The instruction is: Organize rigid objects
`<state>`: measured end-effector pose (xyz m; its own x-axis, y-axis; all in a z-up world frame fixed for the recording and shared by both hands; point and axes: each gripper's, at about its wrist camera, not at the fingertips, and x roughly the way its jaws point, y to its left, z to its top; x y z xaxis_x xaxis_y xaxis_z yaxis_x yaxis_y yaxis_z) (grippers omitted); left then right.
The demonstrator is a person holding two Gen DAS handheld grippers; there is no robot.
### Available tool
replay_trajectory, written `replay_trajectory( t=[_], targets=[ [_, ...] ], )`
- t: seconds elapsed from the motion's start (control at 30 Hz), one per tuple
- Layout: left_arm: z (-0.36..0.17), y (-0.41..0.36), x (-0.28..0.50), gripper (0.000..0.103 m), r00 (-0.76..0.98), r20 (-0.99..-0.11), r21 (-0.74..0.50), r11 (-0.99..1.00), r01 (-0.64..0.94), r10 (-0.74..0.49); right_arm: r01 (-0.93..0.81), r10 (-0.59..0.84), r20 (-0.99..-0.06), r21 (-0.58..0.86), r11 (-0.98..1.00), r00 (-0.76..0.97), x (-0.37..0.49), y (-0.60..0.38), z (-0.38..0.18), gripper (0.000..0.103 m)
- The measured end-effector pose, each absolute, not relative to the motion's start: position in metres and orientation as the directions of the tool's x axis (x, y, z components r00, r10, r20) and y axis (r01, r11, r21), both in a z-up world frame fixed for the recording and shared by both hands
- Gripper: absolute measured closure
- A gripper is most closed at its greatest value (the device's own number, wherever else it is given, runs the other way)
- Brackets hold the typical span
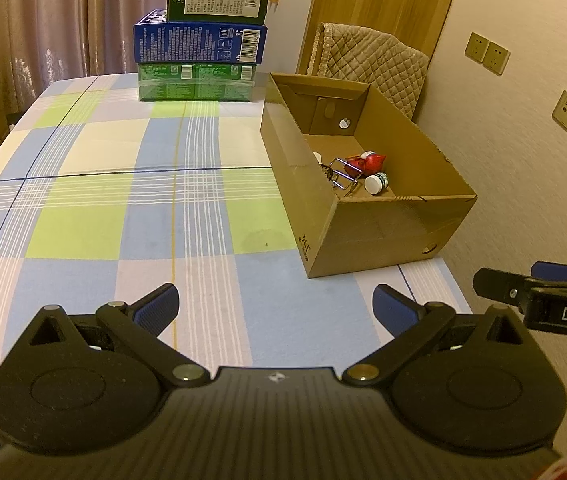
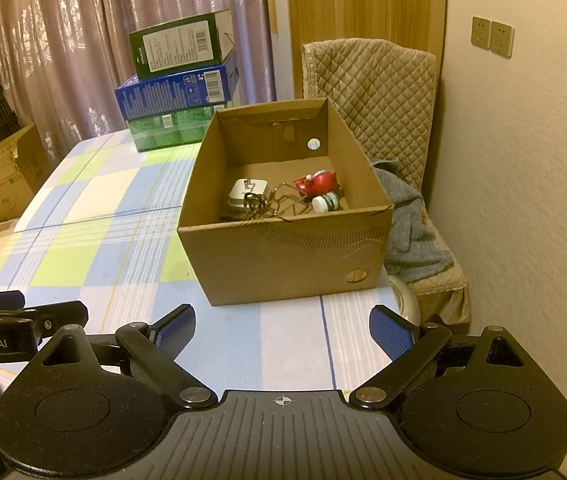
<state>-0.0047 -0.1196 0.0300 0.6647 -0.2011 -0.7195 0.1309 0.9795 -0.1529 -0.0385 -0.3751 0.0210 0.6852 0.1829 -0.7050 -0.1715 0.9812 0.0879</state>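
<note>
Gaping wide, each tool (image 1: pixel 276 304) (image 2: pixel 282 326) holds nothing.

An open brown cardboard box (image 2: pixel 283 256) is set on the checked tablecloth, at about one o'clock in the left wrist view and twelve o'clock in the right wrist view. Its flaps are folded inward and round holes are seen in its end walls. On its floor, a white plug adapter (image 2: pixel 247 194) is laid at nine o'clock. A tangle of metal wire pieces (image 2: pixel 279 204) is lying at the centre. A red figurine (image 2: pixel 317 183) is tipped on its side at two o'clock, and a small white-capped bottle (image 2: pixel 324 202) is laid on its side just beside it, at four o'clock.
</note>
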Motion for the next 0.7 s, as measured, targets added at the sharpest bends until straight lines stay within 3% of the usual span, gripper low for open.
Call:
replay_trajectory(
  t=[0.7],
  targets=[
    [0.0287, -0.1164, -0.0045, 0.001, 0.668, -0.713, -0.173, 0.977, 0.127, -0.213, -0.173, 0.184, -0.707, 0.089, 0.981, 0.683, -0.0387, -0.3748, 0.0196, 0.012]
  ],
)
